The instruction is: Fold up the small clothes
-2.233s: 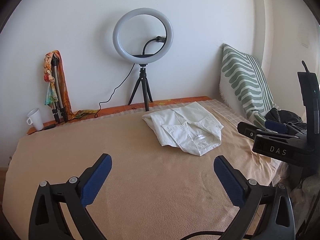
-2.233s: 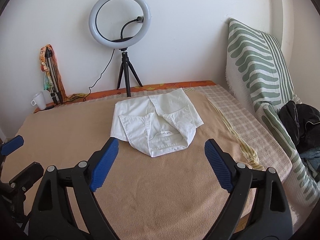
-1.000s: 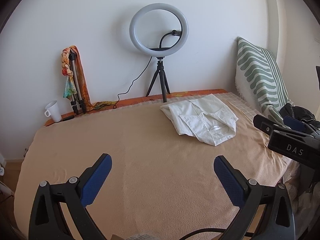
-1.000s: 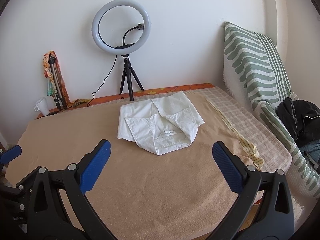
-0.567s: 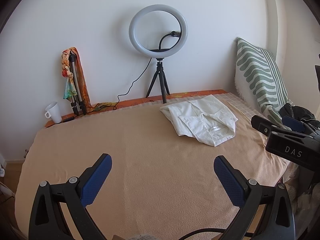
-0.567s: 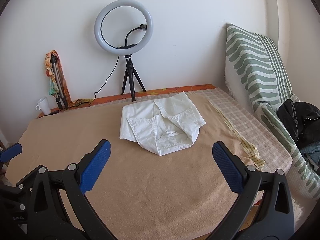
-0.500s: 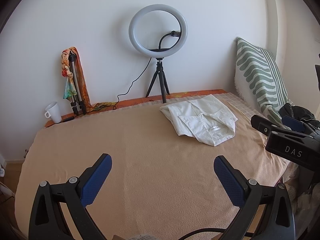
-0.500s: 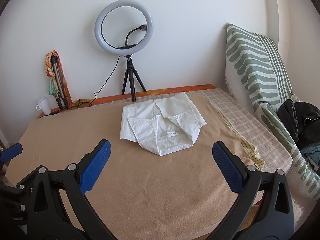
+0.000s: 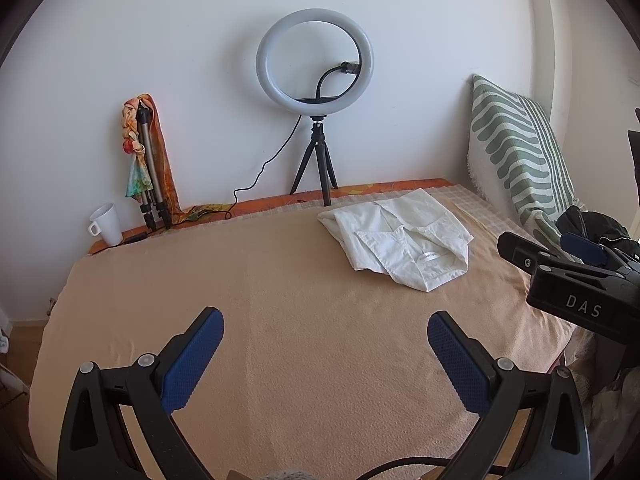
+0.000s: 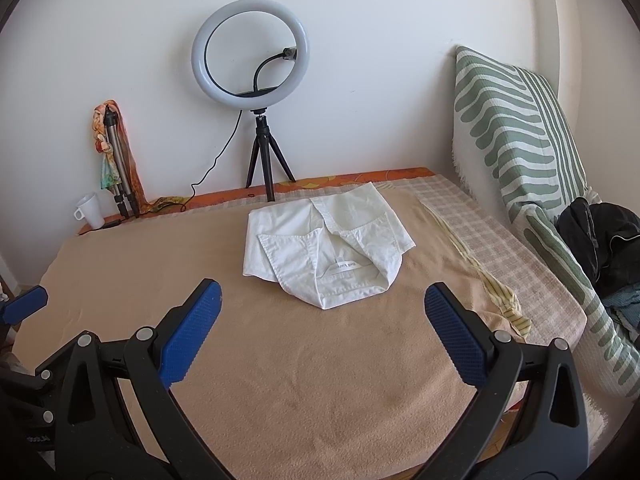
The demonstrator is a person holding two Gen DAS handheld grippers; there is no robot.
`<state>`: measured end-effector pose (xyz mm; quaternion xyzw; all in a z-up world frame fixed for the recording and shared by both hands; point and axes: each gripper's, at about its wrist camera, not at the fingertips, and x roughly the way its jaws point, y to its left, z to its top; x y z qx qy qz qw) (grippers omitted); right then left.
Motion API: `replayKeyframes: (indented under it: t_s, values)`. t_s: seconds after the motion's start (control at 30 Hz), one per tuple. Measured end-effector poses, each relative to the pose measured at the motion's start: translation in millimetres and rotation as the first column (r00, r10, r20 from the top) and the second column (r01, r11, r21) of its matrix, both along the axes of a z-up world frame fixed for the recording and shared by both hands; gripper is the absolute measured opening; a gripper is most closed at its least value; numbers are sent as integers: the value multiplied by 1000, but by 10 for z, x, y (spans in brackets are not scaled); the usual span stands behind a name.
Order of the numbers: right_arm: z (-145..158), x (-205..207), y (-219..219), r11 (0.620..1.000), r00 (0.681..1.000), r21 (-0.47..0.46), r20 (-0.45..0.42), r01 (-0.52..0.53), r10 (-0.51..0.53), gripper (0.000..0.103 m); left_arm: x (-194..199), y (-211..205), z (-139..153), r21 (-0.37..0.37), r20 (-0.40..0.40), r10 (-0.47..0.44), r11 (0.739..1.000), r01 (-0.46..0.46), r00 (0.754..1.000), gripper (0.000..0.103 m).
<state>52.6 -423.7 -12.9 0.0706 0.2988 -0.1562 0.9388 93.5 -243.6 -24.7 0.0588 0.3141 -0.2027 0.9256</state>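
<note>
A folded white shirt (image 9: 400, 240) lies on the peach blanket (image 9: 280, 300) toward the far right of the bed; in the right wrist view the shirt (image 10: 328, 248) sits centred, collar label facing me. My left gripper (image 9: 325, 356) is open and empty, hovering over the near part of the blanket, well short of the shirt. My right gripper (image 10: 322, 332) is open and empty, just short of the shirt's near edge. The right gripper also shows at the right edge of the left wrist view (image 9: 568, 280).
A ring light on a tripod (image 10: 260, 120) stands at the back wall. A white mug (image 9: 106, 224) and a folded tripod with scarf (image 9: 146, 164) are at back left. A green striped cushion (image 10: 520, 140) and dark clothes (image 10: 600, 236) lie right.
Both grippers drew back from the shirt over the last two seconds, and the right gripper opened wider. In the last half second almost nothing moved.
</note>
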Motion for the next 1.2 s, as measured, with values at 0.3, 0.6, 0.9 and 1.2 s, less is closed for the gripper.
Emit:
replayKeyframes:
  t_s: [0.3, 0.6, 0.9, 1.2]
  values:
    - [-20, -6, 8, 1000, 1000, 3, 0, -2, 2, 103, -17, 0, 7, 0, 1, -7, 1000, 7, 1000, 103]
    - [-28, -7, 10, 1000, 1000, 12, -1, -3, 3, 103, -11, 11, 10, -1, -3, -11, 1000, 11, 1000, 103]
    - [-52, -1, 0, 1000, 1000, 15, -3, -5, 5, 103, -4, -9, -22, 10, -4, -4, 1000, 4, 1000, 103]
    - [-111, -5, -36, 1000, 1000, 19, -10, -8, 9, 103, -22, -20, -59, 7, 8, 1, 1000, -1, 1000, 103]
